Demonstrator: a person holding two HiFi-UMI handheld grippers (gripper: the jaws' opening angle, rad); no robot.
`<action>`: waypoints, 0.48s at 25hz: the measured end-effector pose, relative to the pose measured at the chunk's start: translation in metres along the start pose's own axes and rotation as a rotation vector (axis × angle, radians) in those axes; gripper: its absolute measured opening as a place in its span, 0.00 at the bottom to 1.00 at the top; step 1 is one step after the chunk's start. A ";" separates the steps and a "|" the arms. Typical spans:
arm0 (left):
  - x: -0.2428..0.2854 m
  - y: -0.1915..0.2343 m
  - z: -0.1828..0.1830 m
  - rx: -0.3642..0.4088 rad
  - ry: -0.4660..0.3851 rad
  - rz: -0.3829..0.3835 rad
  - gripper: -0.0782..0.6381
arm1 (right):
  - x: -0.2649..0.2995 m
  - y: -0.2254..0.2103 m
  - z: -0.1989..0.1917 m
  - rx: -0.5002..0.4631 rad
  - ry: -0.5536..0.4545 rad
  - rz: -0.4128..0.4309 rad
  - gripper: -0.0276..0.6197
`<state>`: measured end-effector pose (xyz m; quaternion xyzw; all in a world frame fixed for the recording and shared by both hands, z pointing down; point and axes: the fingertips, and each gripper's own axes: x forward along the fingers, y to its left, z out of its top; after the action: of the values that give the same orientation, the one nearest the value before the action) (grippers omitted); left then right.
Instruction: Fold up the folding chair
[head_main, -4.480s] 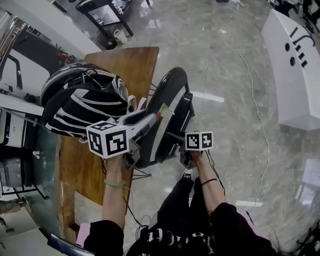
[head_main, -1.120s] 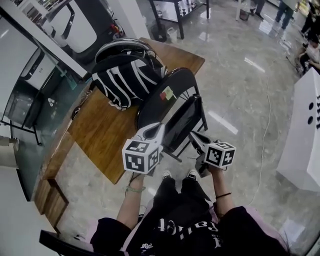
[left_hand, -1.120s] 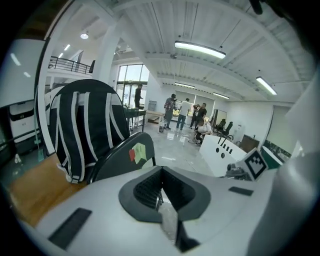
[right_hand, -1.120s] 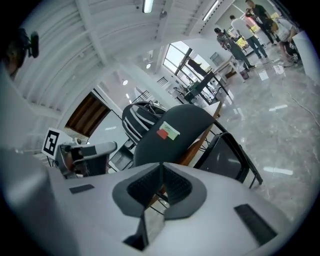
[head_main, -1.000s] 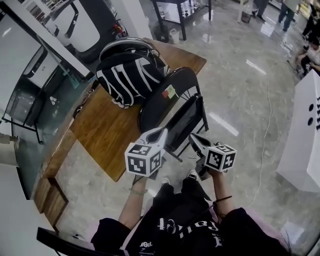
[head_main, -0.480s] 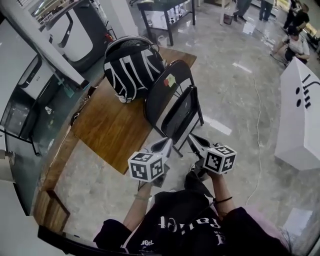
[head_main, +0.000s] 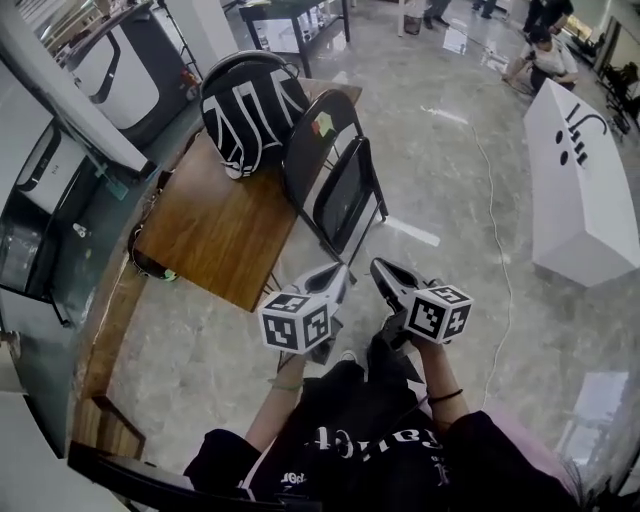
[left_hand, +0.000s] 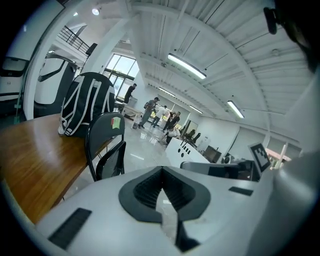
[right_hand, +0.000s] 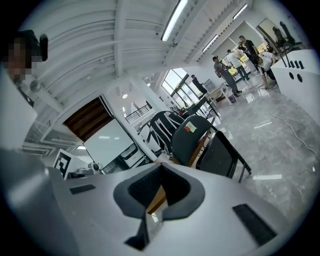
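Head view: folding chair stands at upper centre of frame against the edge of the wooden table, well apart from both grippers at lower centre. Left gripper: jaws clenched, nothing between them. Right gripper: clenched too, empty. Both point up-frame toward the chair. Chair's long axis runs from the backrest at upper left to the feet at lower right; seat panel tipped up close to the frame. Striped backpack on the table, just beside the backrest.
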<state>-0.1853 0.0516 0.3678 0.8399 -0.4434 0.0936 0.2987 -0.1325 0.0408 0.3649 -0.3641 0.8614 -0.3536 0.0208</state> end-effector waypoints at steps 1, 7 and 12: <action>-0.004 -0.006 -0.003 0.003 -0.001 -0.007 0.11 | -0.006 0.004 -0.004 -0.004 -0.002 -0.003 0.06; -0.014 -0.040 -0.018 -0.008 -0.020 -0.034 0.11 | -0.038 0.017 -0.007 -0.038 -0.020 -0.004 0.06; -0.016 -0.071 -0.031 -0.025 -0.033 -0.019 0.11 | -0.069 0.016 -0.008 -0.058 -0.015 0.008 0.06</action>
<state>-0.1344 0.1108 0.3565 0.8417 -0.4416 0.0713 0.3024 -0.0938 0.0976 0.3461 -0.3636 0.8725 -0.3258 0.0184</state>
